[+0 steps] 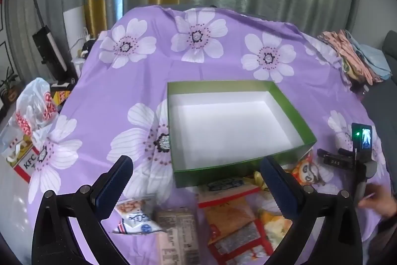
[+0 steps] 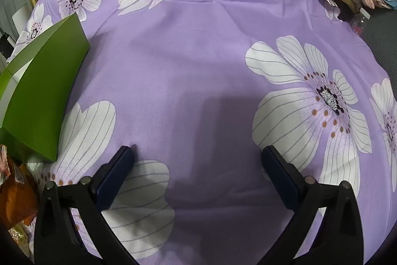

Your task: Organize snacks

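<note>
An empty green box [image 1: 285, 101] with a white inside sits in the middle of the purple flowered cloth [image 1: 139, 81]. In front of it lie several snack packets: a white and blue one [image 1: 135, 216], a brown one [image 1: 177, 227], an orange one [image 1: 229, 220] and a cartoon-face one [image 1: 309, 169]. My left gripper [image 1: 197, 167] hovers open above them, nothing between its fingers. In the right wrist view my right gripper [image 2: 198, 155] is open over bare cloth [image 2: 198, 54]. The green box [image 2: 42, 96] is at its left, an orange packet [image 2: 17, 200] at the lower left.
A person's hand [image 1: 379, 200] and a small camera on a stand [image 1: 362, 138] are at the table's right edge. Folded clothes [image 1: 352, 56] lie at the far right. A plastic bag [image 1: 34, 106] and a KFC box [image 1: 24, 163] stand off the left edge.
</note>
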A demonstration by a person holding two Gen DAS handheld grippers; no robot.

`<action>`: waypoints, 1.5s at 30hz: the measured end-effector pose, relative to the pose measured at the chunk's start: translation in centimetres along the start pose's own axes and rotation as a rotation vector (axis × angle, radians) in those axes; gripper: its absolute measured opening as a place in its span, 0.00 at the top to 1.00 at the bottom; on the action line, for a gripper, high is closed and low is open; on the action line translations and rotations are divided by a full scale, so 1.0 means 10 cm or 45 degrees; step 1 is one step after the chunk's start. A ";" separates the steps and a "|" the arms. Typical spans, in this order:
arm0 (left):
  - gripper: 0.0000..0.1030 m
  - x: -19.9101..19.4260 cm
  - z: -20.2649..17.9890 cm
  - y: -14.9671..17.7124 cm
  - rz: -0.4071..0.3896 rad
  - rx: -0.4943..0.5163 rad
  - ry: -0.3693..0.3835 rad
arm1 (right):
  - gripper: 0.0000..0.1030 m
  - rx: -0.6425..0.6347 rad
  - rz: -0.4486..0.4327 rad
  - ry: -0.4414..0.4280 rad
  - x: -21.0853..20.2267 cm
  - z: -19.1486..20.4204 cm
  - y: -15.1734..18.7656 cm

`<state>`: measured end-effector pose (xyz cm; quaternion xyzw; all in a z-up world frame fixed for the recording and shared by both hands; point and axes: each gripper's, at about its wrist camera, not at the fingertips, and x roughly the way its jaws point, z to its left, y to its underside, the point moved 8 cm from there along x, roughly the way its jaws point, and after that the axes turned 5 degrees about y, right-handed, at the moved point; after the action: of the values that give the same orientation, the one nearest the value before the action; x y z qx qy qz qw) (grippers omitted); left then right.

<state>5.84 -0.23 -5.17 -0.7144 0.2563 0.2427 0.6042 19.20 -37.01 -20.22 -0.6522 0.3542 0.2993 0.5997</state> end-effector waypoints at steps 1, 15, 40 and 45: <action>0.01 -0.03 -0.08 0.01 -0.010 0.038 -0.019 | 0.00 0.001 -0.003 0.001 0.00 0.00 0.00; 0.01 -0.23 -0.41 0.00 0.015 0.100 -0.065 | 0.00 -0.150 -0.176 -0.155 -1.09 0.63 -0.05; 0.01 -0.68 -0.36 0.18 -0.032 0.126 -0.058 | 0.00 -0.494 -0.359 -0.483 -2.74 1.68 0.43; 0.01 -0.69 -0.36 0.17 -0.033 0.127 -0.059 | 0.00 -0.494 -0.366 -0.481 -2.79 1.73 0.43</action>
<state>-0.33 -3.49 -1.34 -0.6809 0.2447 0.2381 0.6479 0.35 -17.11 -1.74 -0.7307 0.0766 0.3893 0.5555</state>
